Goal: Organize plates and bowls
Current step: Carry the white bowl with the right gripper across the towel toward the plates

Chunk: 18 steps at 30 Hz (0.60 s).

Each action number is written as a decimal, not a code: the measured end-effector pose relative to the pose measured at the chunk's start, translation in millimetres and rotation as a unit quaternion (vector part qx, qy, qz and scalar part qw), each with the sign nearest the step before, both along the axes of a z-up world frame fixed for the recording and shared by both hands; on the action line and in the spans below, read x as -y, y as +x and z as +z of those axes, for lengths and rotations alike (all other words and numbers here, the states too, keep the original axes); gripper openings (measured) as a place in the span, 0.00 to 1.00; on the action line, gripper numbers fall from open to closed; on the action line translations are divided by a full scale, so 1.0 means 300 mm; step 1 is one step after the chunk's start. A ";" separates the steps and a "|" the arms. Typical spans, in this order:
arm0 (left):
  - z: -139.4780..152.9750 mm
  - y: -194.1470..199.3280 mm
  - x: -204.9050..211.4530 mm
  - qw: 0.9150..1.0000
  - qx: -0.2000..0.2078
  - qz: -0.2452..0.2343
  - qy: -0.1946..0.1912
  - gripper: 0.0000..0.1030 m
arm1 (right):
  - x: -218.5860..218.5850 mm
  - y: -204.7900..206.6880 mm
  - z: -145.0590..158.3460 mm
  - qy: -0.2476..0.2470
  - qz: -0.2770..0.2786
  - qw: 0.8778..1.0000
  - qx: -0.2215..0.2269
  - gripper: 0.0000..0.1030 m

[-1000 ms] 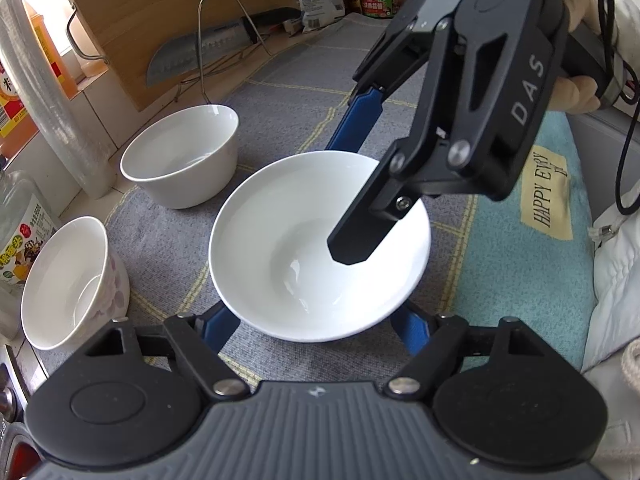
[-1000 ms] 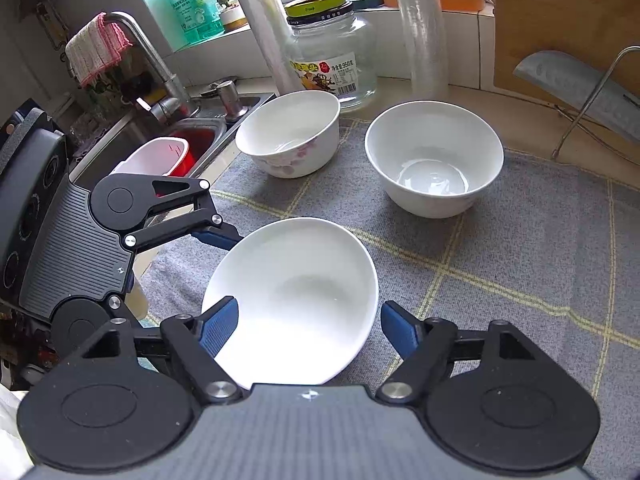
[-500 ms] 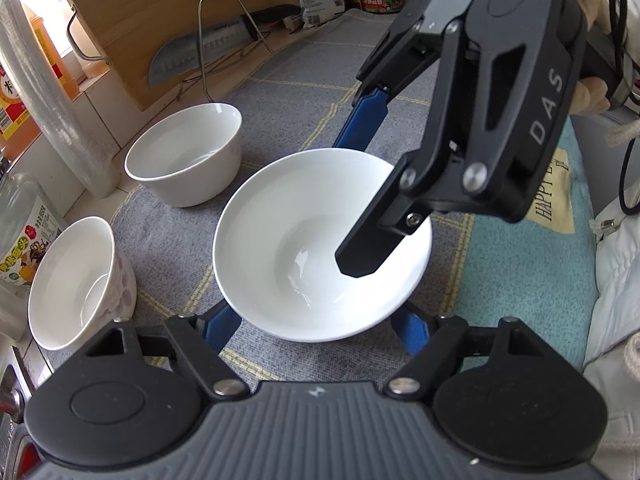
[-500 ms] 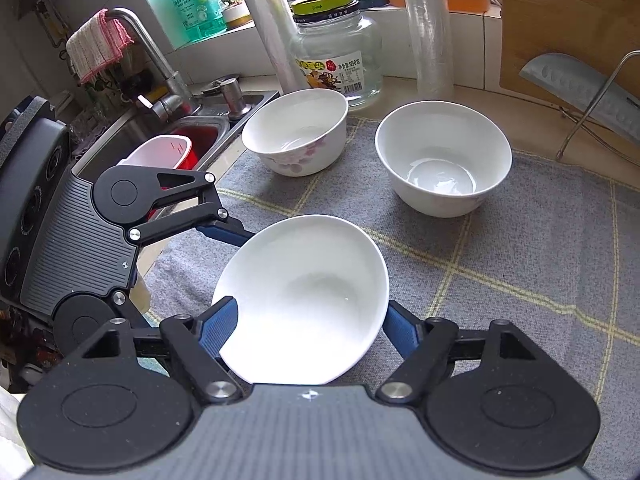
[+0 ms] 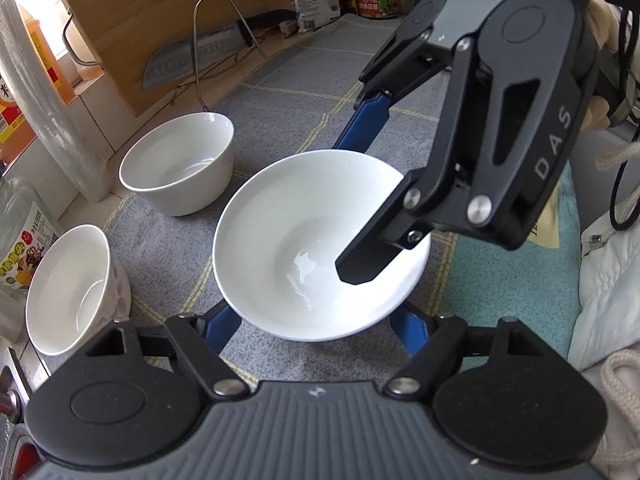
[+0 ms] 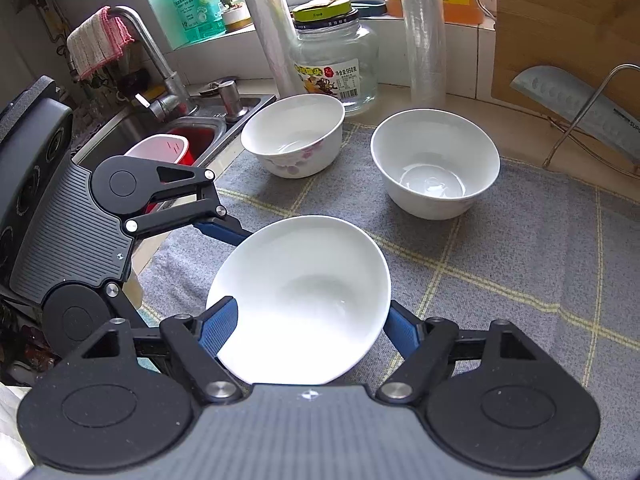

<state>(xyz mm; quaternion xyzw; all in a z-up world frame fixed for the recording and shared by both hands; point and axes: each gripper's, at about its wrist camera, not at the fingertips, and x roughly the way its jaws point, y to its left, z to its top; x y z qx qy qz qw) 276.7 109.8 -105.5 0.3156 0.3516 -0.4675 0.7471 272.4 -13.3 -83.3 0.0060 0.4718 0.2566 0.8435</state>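
Grip: we hold the shallow white bowl (image 5: pixel 320 240) in both grippers, left gripper (image 5: pixel 316 326), right gripper (image 6: pixel 308 328).
Change: bowl now nearer the plain deep bowl (image 6: pixel 434 162); stacking looks next.

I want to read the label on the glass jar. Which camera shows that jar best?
The right wrist view: the glass jar stands whole by the window behind the flowered bowl, lid and label facing the camera. The left wrist view catches only a cropped part at its left edge.

Both grippers' fingers (image 5: pixel 224 326) bracket white bowl (image 5: pixel 288 240).
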 end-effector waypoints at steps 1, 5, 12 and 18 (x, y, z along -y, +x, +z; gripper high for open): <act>0.005 -0.005 0.005 1.000 0.001 -0.001 0.001 0.78 | 0.006 -0.009 0.004 0.001 -0.001 1.000 0.002 0.81; 0.017 -0.029 0.034 1.000 0.003 -0.006 0.005 0.78 | 0.032 -0.046 0.016 0.006 -0.011 1.000 0.010 0.81; 0.024 -0.068 0.107 1.000 0.001 -0.024 0.009 0.78 | 0.100 -0.114 0.024 0.004 -0.033 0.999 0.014 0.81; 0.015 -0.108 0.193 0.999 -0.005 -0.036 0.006 0.78 | 0.169 -0.165 0.029 -0.004 -0.053 0.999 0.014 0.81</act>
